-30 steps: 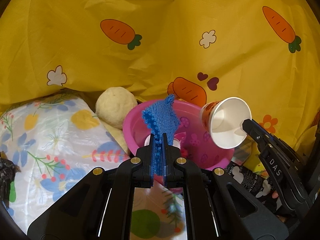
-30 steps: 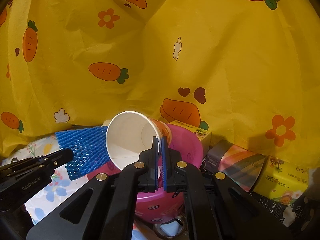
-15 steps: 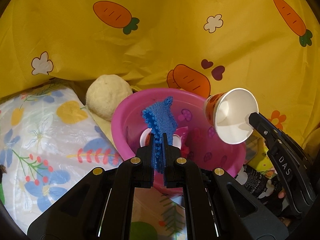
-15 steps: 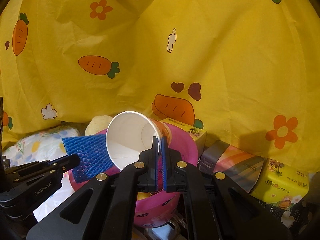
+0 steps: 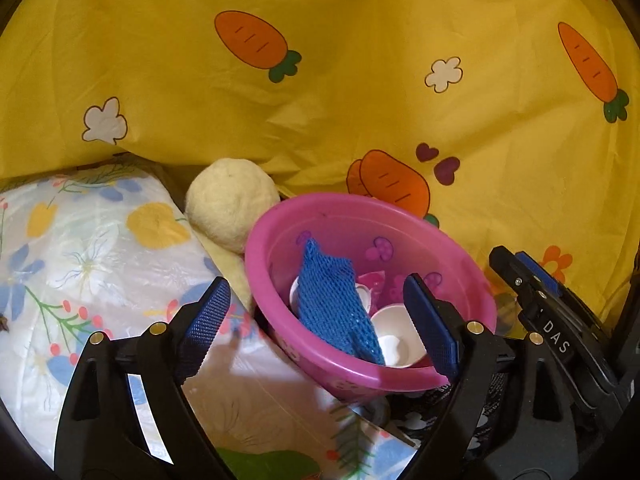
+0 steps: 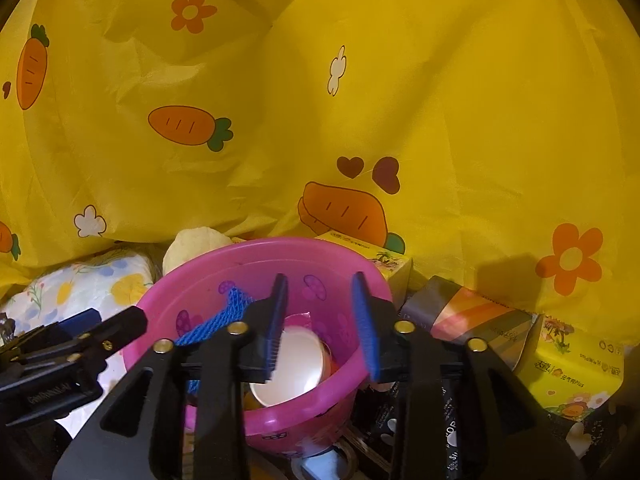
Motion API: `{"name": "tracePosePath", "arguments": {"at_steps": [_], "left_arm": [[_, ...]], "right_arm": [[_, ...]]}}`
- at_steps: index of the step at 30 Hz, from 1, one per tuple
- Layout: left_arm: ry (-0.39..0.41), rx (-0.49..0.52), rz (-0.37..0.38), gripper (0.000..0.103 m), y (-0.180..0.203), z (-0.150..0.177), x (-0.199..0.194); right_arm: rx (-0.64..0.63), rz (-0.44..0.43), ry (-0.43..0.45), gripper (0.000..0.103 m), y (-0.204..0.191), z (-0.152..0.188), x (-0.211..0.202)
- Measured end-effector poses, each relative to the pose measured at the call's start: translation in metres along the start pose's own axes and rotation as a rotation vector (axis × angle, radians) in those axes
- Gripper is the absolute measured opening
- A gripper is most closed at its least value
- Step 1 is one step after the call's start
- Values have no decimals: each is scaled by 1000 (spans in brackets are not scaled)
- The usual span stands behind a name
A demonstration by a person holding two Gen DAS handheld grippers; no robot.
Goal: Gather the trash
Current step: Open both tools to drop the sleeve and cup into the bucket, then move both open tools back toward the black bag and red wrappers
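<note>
A pink plastic basin [image 5: 472, 292] [image 6: 168, 308] stands before me with trash in it. The blue foam net [image 5: 332, 308] [image 6: 230, 312] lies inside against the near wall, free of my pads. My left gripper [image 5: 320, 320] hangs over the basin's near rim, its jaws opening wide with nothing pressed between them. The white paper cup [image 6: 294, 364] [image 5: 394, 342] lies in the basin, mouth toward me. My right gripper [image 6: 322, 332] is above it, jaws opening, pads clear of the cup. Other small scraps sit under the net.
A cream woolly ball [image 5: 230, 204] rests left of the basin beside a floral plastic sheet [image 5: 80, 256]. Tissue packs and boxes [image 6: 572, 364] crowd the right side. A yellow carrot-print cloth [image 6: 440, 120] drapes close behind everything.
Both grippers have let go: the blue net has dropped from the left gripper into the basin and the paper cup has fallen from the right gripper into it. Both hands have sunk slightly.
</note>
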State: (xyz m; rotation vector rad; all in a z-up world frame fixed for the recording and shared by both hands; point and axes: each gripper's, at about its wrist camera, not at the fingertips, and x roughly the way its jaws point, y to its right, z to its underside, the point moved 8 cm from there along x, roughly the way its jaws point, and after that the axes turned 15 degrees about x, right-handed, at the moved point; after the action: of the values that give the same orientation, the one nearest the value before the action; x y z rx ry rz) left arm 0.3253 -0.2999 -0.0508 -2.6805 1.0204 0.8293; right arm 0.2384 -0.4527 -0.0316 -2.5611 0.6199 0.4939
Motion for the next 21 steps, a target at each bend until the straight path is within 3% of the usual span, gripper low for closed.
{"name": "tracePosePath", "arguments": {"at_steps": [4, 11, 21], "left_arm": [[21, -31, -39, 96, -12, 0, -13], [27, 5, -97, 97, -13, 8, -33], [24, 35, -188, 97, -19, 27, -65]], "right_arm": [[9, -3, 5, 53, 0, -1, -5], [-27, -11, 9, 71, -10, 7, -16], [-62, -20, -2, 79, -21, 23, -35]]}}
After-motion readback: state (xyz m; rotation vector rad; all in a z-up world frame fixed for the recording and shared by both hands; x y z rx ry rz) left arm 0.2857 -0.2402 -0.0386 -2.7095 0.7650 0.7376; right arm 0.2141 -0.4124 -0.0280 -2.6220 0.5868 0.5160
